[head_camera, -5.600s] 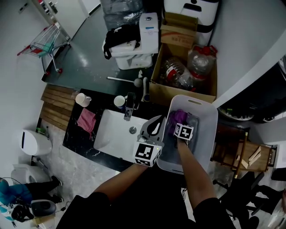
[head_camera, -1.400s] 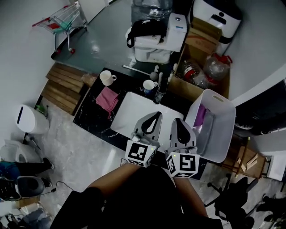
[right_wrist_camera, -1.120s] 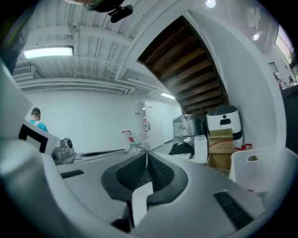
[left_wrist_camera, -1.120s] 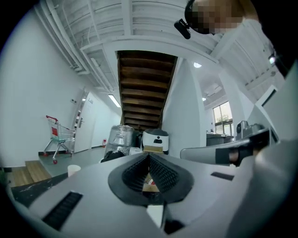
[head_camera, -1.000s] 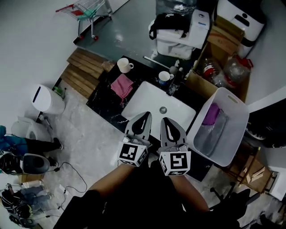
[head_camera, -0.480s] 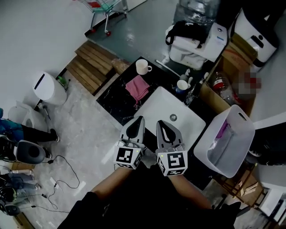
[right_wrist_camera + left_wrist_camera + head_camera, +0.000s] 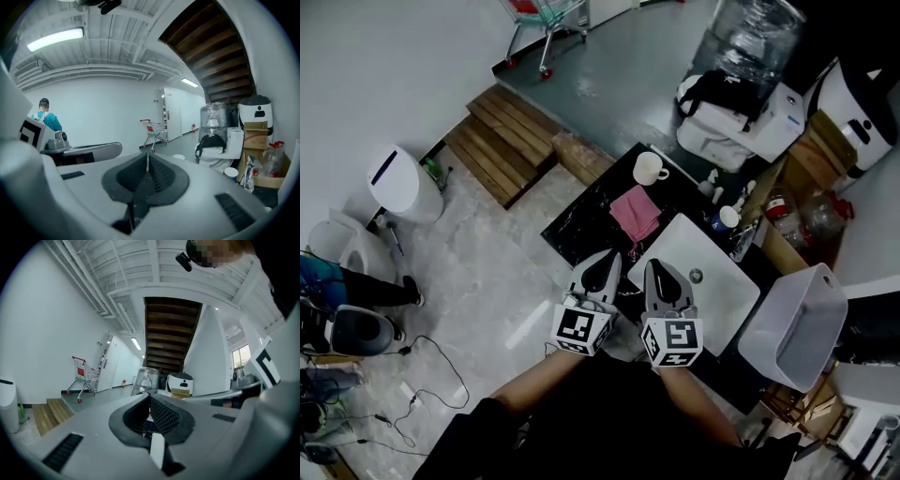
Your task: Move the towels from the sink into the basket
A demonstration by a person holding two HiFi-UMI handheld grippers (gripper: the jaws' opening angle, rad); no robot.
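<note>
1. We hold the left claw (image 7: 607, 261) and the right claw (image 7: 656, 270) side by side, close together but not touching. Both are over the near edge of the black tabletop (image 7: 581, 225).
2. Left claw: closed. In the left gripper view, the ribbed pads (image 7: 165, 416) meet at the tips and the claw is empty.
3. Right claw: closed. In the right gripper view, the pads (image 7: 161, 174) meet along a single line, and this claw is also empty.
4. The pink towel (image 7: 636, 212) lies in a loose, flat heap on the tabletop. It is just left of the sink (image 7: 722, 300) and just beyond the claw tips. Neither claw touches it.
5. The sink is a white rectangular basin set into the tabletop. Its drain (image 7: 696, 276) shows in the basin floor.
6. The white basket (image 7: 769, 328) stands to the right of the sink, off the right end of the tabletop. From the head view we cannot make out what it holds.
7. A white mug (image 7: 649, 169) stands near the far corner of the tabletop, beyond the towel and apart from it.
8. In the right gripper view, a shopping cart (image 7: 152, 127) stands on the floor by the far wall.
</note>
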